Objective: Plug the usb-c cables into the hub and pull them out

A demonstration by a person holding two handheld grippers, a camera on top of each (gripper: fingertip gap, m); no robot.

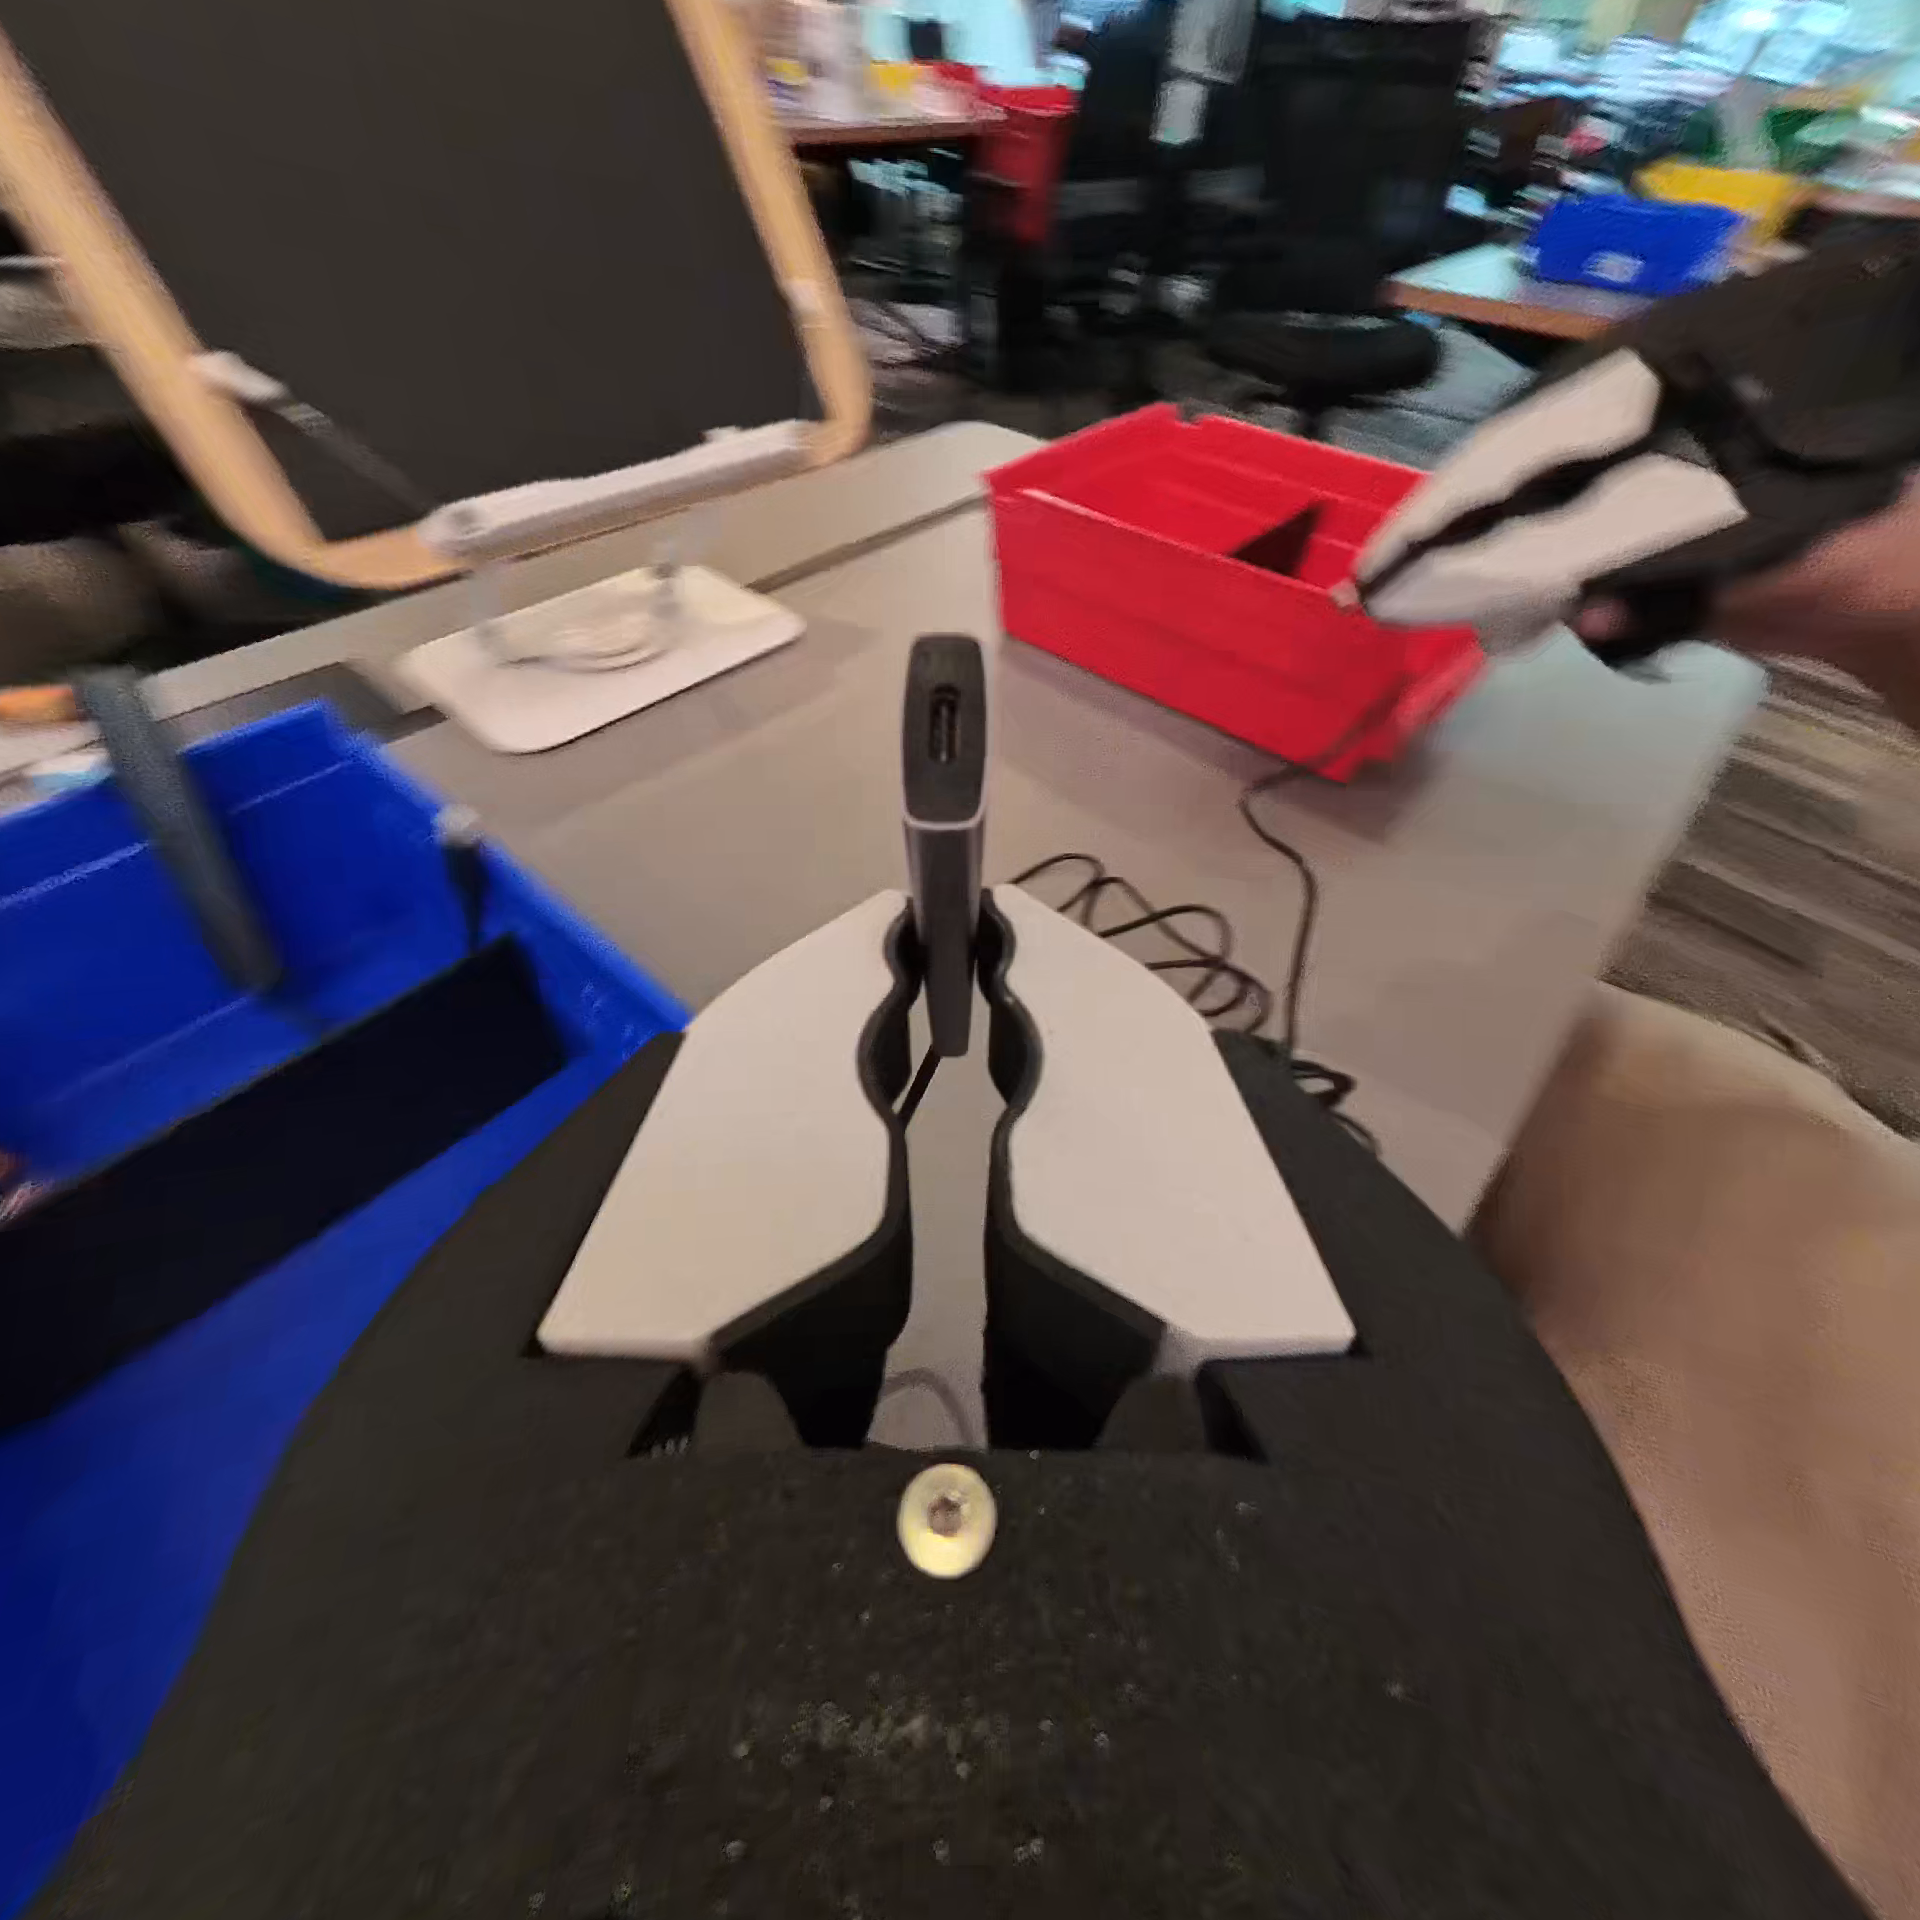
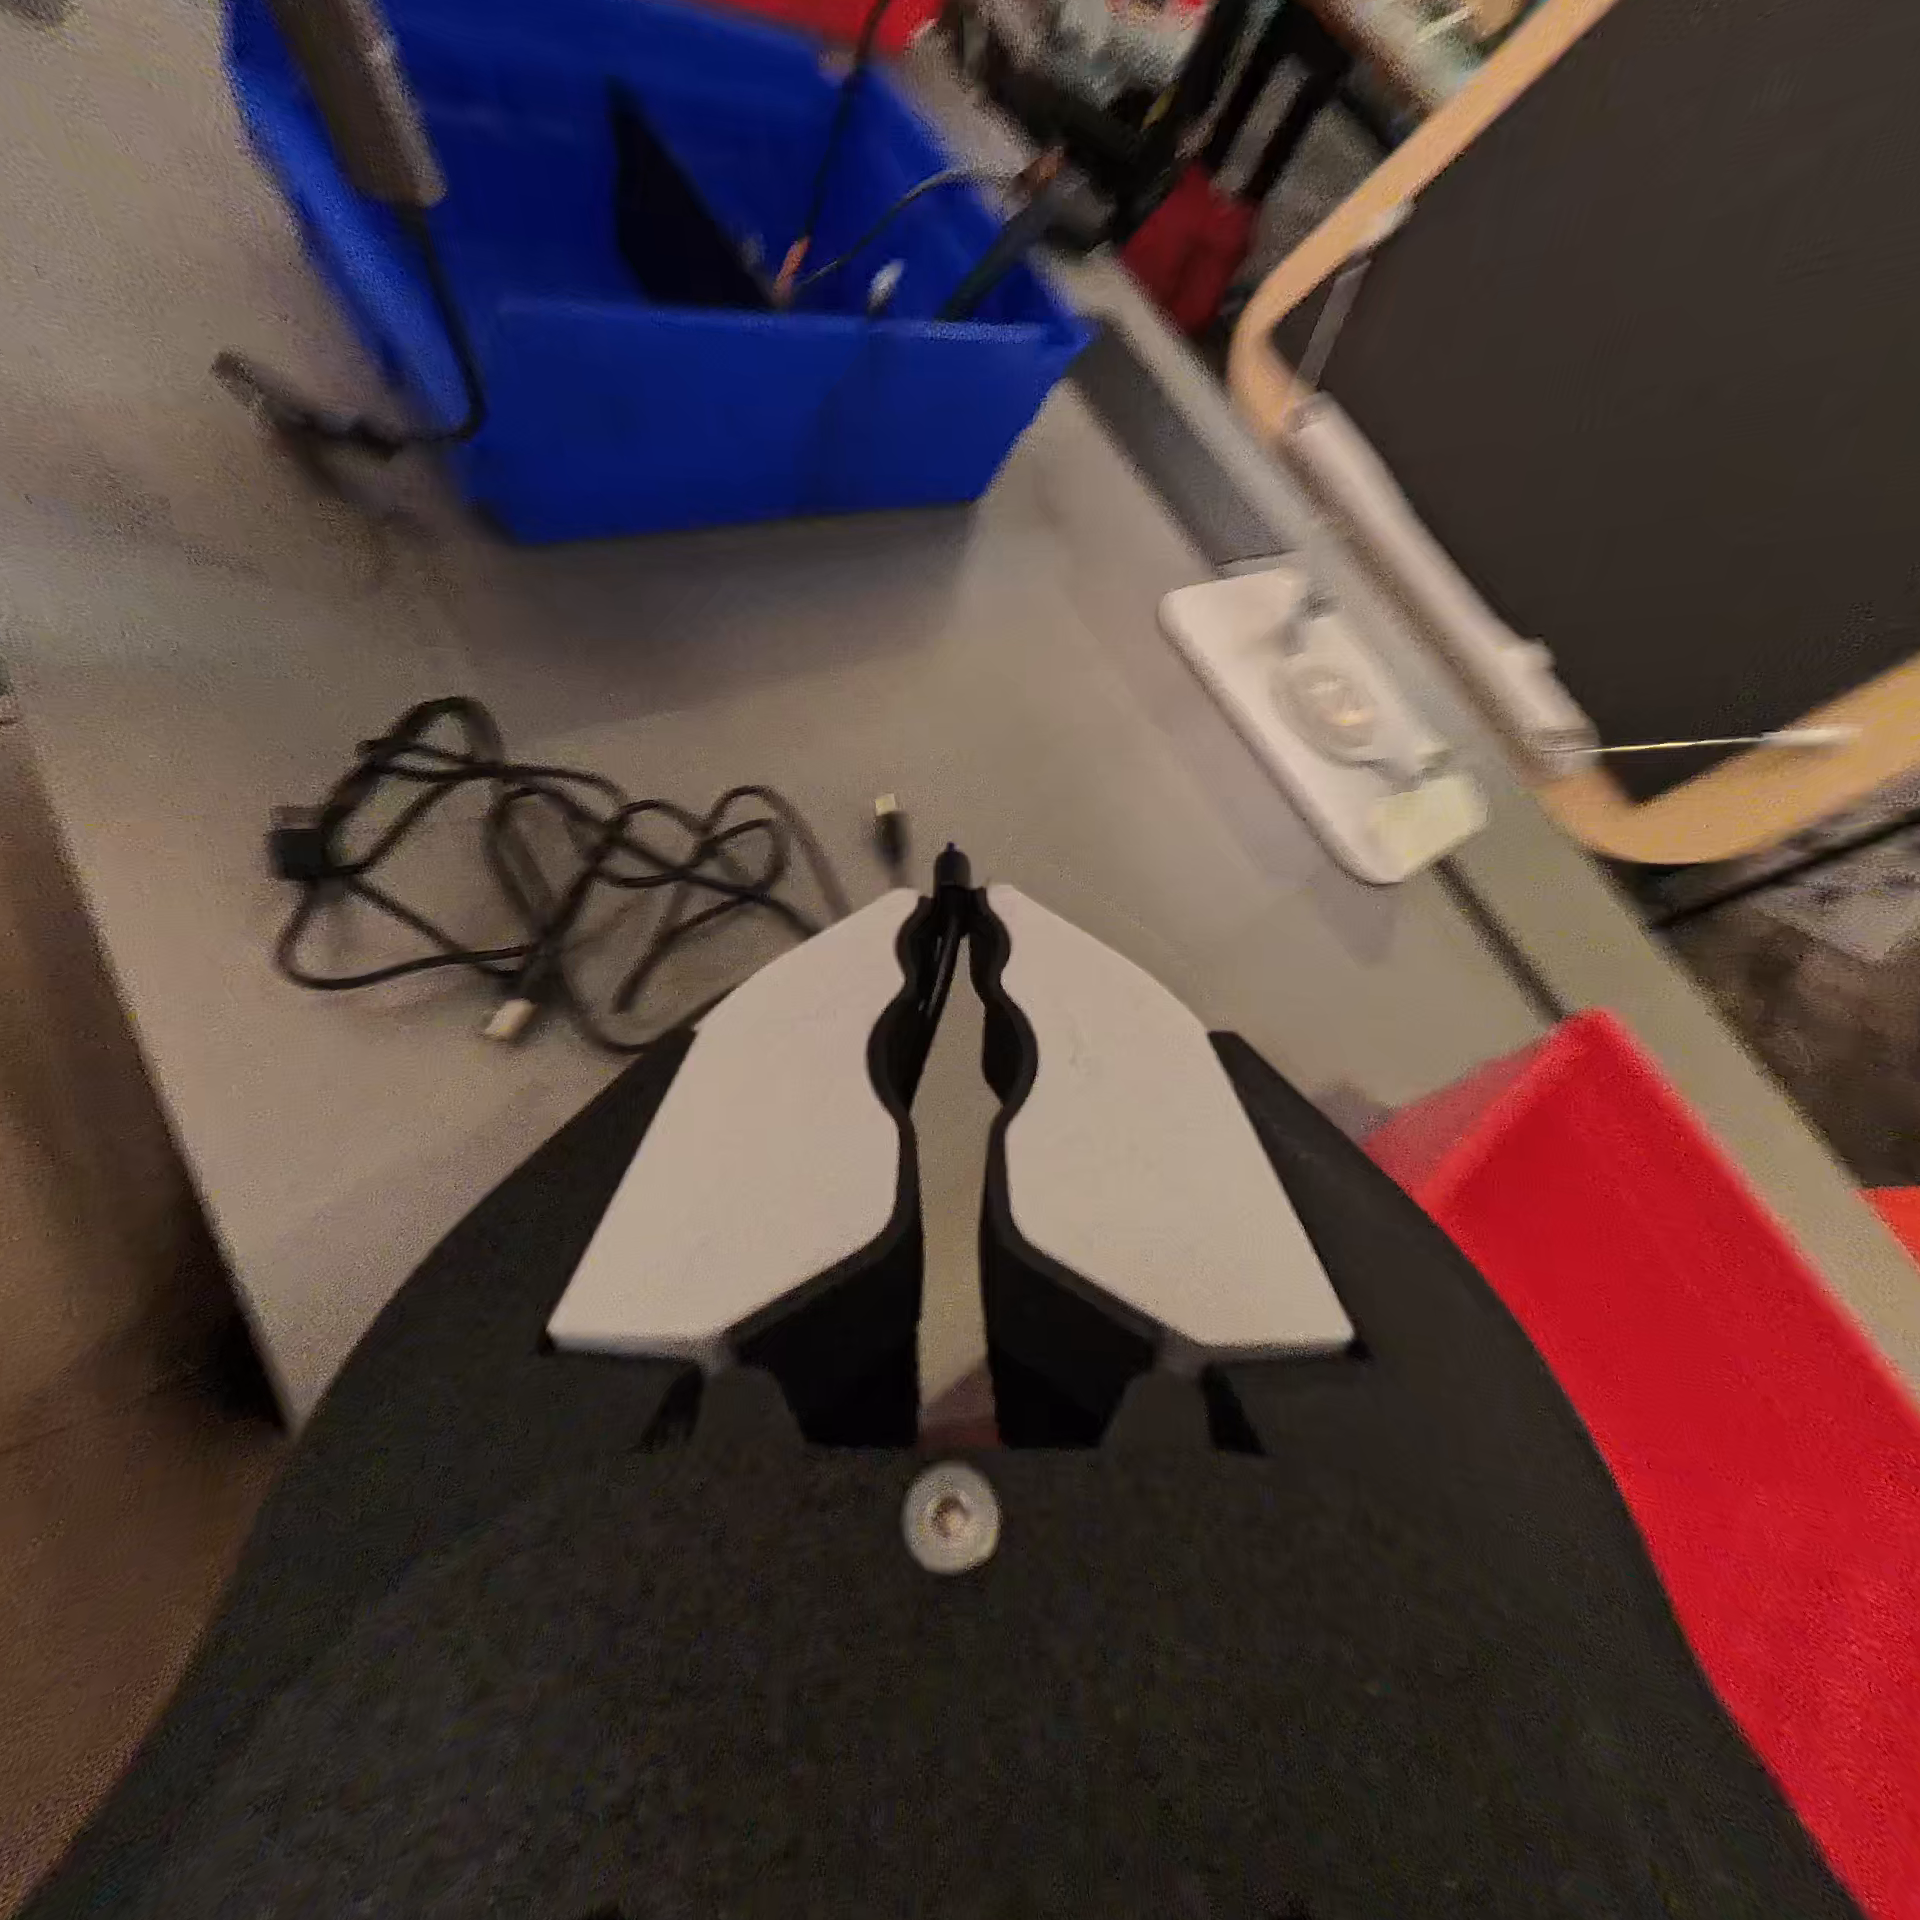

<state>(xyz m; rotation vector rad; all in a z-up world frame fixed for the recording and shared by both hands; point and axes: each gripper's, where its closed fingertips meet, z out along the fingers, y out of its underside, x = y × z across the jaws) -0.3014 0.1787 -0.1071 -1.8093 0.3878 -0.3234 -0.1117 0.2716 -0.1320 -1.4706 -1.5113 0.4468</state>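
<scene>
While the left gripper (image 1: 943,925) has its fingers closed on the grey hub (image 1: 943,790), held upright above the table (image 1: 727,831) with one port facing the camera and nothing plugged into it, no cable is seated yet. The right gripper (image 2: 948,902) is pinched shut on a thin black cable (image 2: 948,868), raised near the red bin (image 1: 1195,582) and well apart from the hub. Judging by this, plugging and pulling both remain; more cable (image 2: 540,862) lies tangled on the table.

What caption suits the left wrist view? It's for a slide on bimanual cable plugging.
Left gripper holds the hub upright, port outward, above the table; right gripper nears beside a red bin.
</scene>
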